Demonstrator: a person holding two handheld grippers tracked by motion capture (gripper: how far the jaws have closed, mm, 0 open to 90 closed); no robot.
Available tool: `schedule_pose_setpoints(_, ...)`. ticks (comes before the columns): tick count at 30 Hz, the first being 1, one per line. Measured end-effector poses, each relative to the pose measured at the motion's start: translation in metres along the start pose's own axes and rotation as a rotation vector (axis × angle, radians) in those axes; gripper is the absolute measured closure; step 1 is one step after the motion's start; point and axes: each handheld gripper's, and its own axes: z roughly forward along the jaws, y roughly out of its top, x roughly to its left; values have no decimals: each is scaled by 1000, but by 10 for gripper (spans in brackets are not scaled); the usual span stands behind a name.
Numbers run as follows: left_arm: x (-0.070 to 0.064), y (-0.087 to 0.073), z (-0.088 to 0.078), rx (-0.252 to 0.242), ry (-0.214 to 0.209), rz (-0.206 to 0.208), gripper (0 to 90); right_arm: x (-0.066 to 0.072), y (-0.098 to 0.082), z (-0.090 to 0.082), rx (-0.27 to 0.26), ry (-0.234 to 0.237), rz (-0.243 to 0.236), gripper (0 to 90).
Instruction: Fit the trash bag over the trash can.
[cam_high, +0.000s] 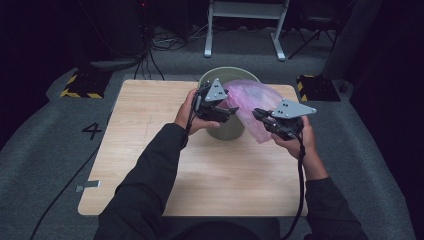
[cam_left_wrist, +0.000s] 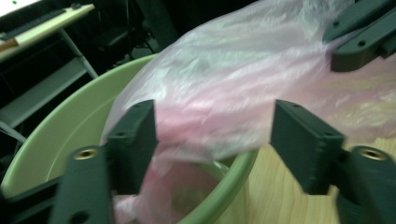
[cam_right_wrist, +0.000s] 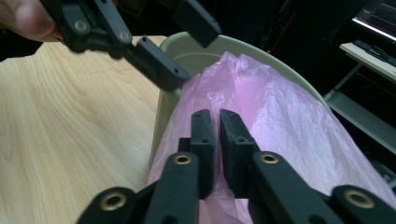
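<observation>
The thin pink plastic bag (cam_high: 252, 102) — limp, slippery, best pinched at its edge — is clamped in the right hand-held gripper (cam_right_wrist: 217, 122); the left hand-held gripper (cam_left_wrist: 212, 140) gapes at the green bin (cam_high: 227, 131), centre frame.

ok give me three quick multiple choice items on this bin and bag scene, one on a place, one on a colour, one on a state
1. Where does the bin stand?
A. on the wooden table
B. on the floor
C. on a chair

2. What colour is the plastic bag?
A. black
B. pink
C. blue

3. How do the right gripper fingers stand?
A. spread wide, clear of the bag
B. nearly shut, with the bag film between them
C. clamped on the bin rim

Answers: 1 A, the high view shows the bin on the tabletop between the two hands. 2 B, the see-through film looks pink in all three views. 3 B, the right gripper view shows its fingers almost together at the bag's edge, while the left gripper stands open around the bag.
</observation>
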Motion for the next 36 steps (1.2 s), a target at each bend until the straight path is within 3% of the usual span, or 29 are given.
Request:
schedule_pose_setpoints(3, -6, 5, 6, -7, -11, 11, 311, 2, 1, 0, 0, 5, -10, 875)
schedule_pose_setpoints(4, -10, 8, 10, 18, 24, 42, 426, 4, 2, -1, 0, 10, -23, 877)
schedule_pose_setpoints(5, -10, 8, 10, 18, 24, 42, 457, 4, 2, -1, 0, 10, -23, 877)
schedule_pose_setpoints(6, -11, 8, 12, 31, 21, 55, 549, 5, 3, -2, 1, 8, -32, 867)
schedule_pose_setpoints(7, -11, 8, 13, 37, 32, 61, 549, 5, 3, -2, 1, 8, -32, 867)
schedule_pose_setpoints(8, -11, 8, 14, 44, 38, 67, 701, 6, 4, -3, -3, 12, -33, 862)
schedule_pose_setpoints(9, -10, 8, 15, 55, 38, 74, 701, 6, 4, -3, -3, 12, -33, 862)
schedule_pose_setpoints(12, -5, 4, 14, 55, 56, 66, 898, 7, 4, -3, -6, 15, -25, 815)
schedule_pose_setpoints(16, -1, 2, 13, 61, 68, 62, 900, 8, 3, -4, -5, 11, -25, 783)
schedule_pose_setpoints(20, 6, -2, 9, 56, 76, 38, 900, 5, 4, -7, -29, 0, 4, 536)
schedule_pose_setpoints(21, 8, -3, 7, 53, 80, 30, 900, 5, 4, -7, -29, 0, 4, 536)
schedule_pose_setpoints(22, 11, -6, 5, 56, 82, 23, 900, 5, 3, -10, -41, -6, 8, 458)
schedule_pose_setpoints(23, 11, -6, 5, 56, 82, 23, 900, 5, 3, -10, -41, -6, 8, 458)
schedule_pose_setpoints(25, 15, -8, 3, 51, 88, 11, 900, 3, 1, -16, -40, -41, 22, 357)
schedule_pose_setpoints(36, 33, -21, -8, 46, 112, -53, 900, -4, -21, -41, -94, -36, 64, 291)
